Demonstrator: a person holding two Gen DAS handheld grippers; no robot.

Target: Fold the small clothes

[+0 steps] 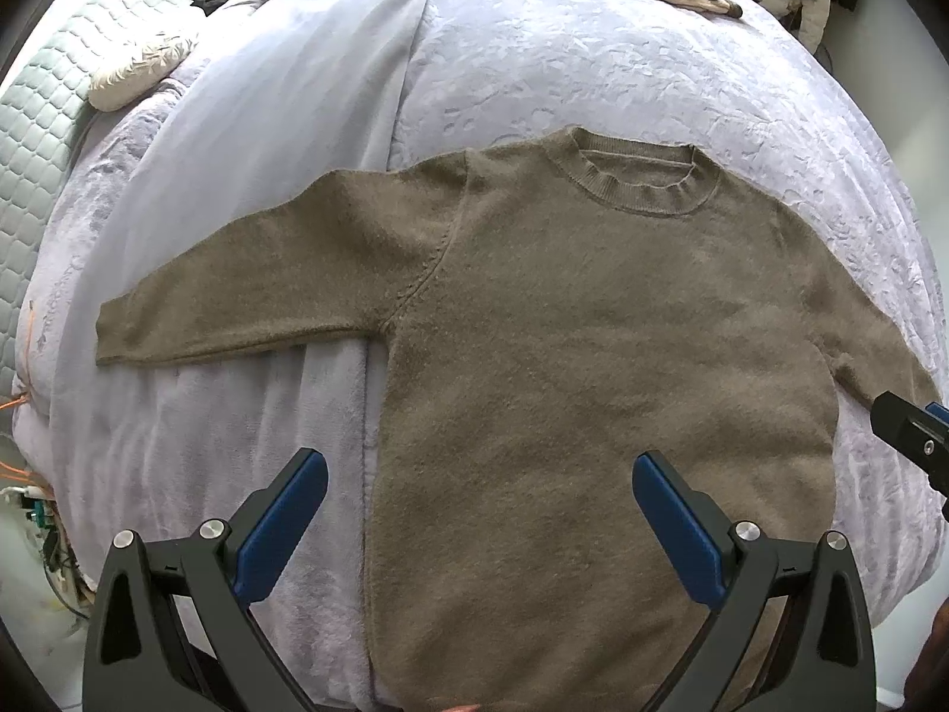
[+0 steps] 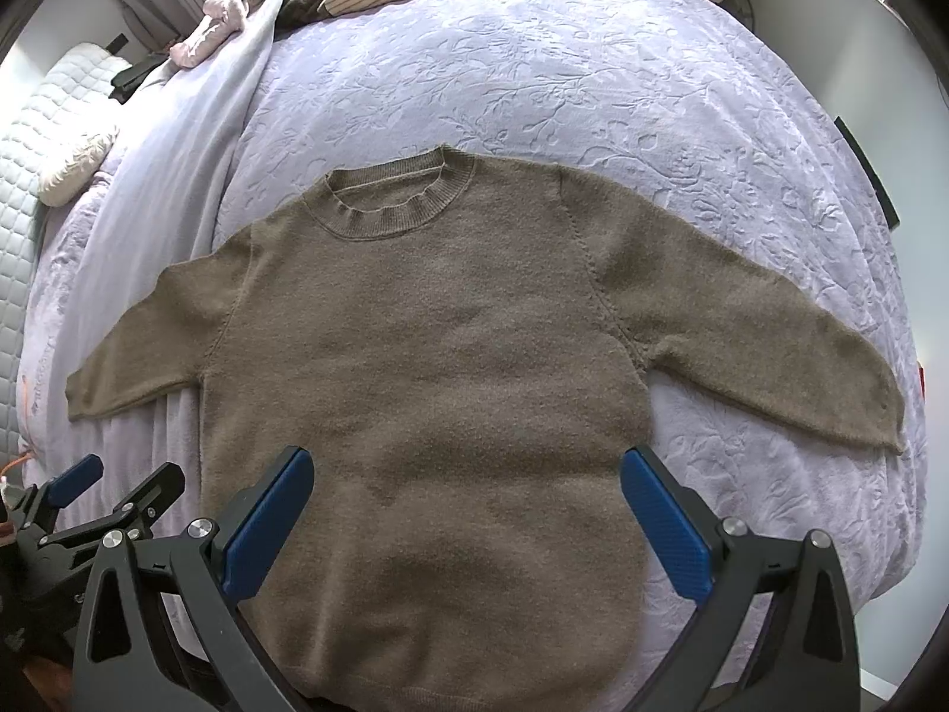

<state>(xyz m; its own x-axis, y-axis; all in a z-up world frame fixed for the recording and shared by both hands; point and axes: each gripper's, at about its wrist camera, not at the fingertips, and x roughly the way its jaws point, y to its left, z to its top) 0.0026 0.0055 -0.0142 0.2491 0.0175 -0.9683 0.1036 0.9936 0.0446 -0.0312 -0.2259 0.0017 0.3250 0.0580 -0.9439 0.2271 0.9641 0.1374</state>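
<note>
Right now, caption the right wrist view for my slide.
Open right gripper above flat olive-brown knit sweater on embossed lavender bedspread, sleeves spread.

- Brown sweater (image 1: 563,356) lying flat on lavender bedspread (image 1: 593,77), sleeves spreading out.
- L gripper (image 1: 480,492) hovering w/ jaws gaping (nothing between them).

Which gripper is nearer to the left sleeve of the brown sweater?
Left. The left gripper hangs open over the lower left edge of the brown sweater, below the left sleeve. The right gripper hangs open over the hem's middle, farther away.
</note>
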